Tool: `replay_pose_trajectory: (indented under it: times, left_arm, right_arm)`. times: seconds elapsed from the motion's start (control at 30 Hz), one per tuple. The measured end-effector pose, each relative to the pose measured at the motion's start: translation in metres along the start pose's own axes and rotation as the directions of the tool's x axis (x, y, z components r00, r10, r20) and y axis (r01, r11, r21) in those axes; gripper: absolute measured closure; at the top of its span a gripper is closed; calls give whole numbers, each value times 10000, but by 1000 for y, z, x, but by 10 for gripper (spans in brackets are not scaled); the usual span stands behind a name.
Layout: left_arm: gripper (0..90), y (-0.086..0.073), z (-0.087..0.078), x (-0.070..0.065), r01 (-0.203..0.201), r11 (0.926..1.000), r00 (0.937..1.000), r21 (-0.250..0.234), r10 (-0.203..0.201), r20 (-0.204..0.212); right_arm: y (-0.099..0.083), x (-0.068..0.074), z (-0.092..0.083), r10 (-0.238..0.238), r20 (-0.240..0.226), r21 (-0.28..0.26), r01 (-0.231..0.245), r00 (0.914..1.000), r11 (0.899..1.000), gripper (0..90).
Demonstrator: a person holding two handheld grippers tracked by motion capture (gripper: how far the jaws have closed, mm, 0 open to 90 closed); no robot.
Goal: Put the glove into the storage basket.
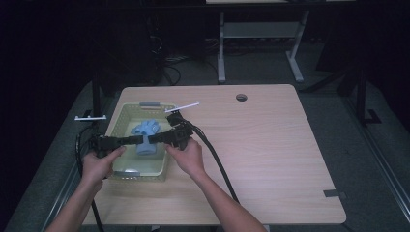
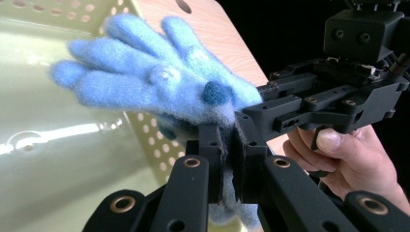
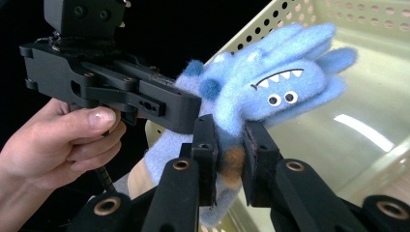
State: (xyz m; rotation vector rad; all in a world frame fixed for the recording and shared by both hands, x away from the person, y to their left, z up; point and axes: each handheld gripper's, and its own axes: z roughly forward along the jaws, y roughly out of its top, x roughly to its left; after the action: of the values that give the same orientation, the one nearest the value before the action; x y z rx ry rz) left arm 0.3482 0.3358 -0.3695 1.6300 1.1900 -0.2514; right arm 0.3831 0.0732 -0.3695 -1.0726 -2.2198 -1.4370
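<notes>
Both grippers meet over the pale green basket [image 1: 121,113] at the table's [image 1: 270,145] left side, and from the high view I see the blue glove [image 1: 146,137] hanging between them, above the basket's floor. My left gripper [image 1: 138,140] comes in from the left, my right gripper [image 1: 153,139] from the right.

From the left gripper view, my left gripper [image 2: 231,154] has its jaws clamped tight on the glove's [image 2: 145,82] cuff edge, fuzzy fingers spreading away over the basket [image 2: 58,159].

From the right gripper view, my right gripper [image 3: 231,154] pinches the glove [image 3: 270,92] near its cuff, below a stitched monster face, with the basket [image 3: 387,77] behind.
</notes>
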Motion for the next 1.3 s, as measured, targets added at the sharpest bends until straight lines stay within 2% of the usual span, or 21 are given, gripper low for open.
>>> replay_pose_trajectory:
  times: [0.27,0.5,0.7,0.73,0.9,1.0,1.07,1.1,1.13,1.17,1.2,1.3]
  left_arm:
    - [844,-1,-6,7,-86,9994,9985,344,105,-545]
    - [844,-8,-6,20,135,9962,9958,857,-57,-914]
    - [846,-10,-5,25,76,9907,9901,1361,116,-1399]
    - [846,-10,-5,25,76,9907,9901,1361,116,-1399]
    - [846,-11,-4,26,-70,9866,9815,1630,380,-1876]
    - [847,-13,-3,30,80,9858,9808,1680,250,-1936]
    - [847,-15,-3,34,80,9825,9781,1863,310,-2059]
    - [847,-16,-2,35,203,9804,9755,1961,235,-2185]
    - [847,-16,-2,36,204,9769,9712,2127,312,-2360]
    - [847,-18,1,38,269,9700,9621,2417,405,-2695]
    - [848,-18,1,38,269,9700,9621,2417,405,-2695]
    - [847,-18,4,39,429,9599,9502,2771,466,-3083]
  right_arm:
    - [-1,-3,20,171,-48,366,-169,9998,9992,764]
    - [-4,-8,35,178,21,912,-179,9998,9957,761]
    - [-6,-9,49,-26,238,1599,-12,9997,9871,751]
    - [-6,-9,49,-26,238,1599,-12,9997,9871,751]
    - [-7,-10,53,-108,461,1908,18,9989,9816,745]
    - [-7,-11,53,-83,464,1950,-9,9989,9808,741]
    - [-7,-11,53,-154,575,2032,34,9982,9791,739]
    - [-7,-11,53,-161,603,2058,33,9980,9786,739]
    - [-6,-11,51,-216,626,2080,82,9978,9781,736]
    - [-6,-10,50,-188,658,2051,49,9977,9787,732]
    - [-6,-10,50,-188,658,2051,49,9977,9787,732]
    - [-5,-9,48,-248,670,1965,112,9974,9804,725]
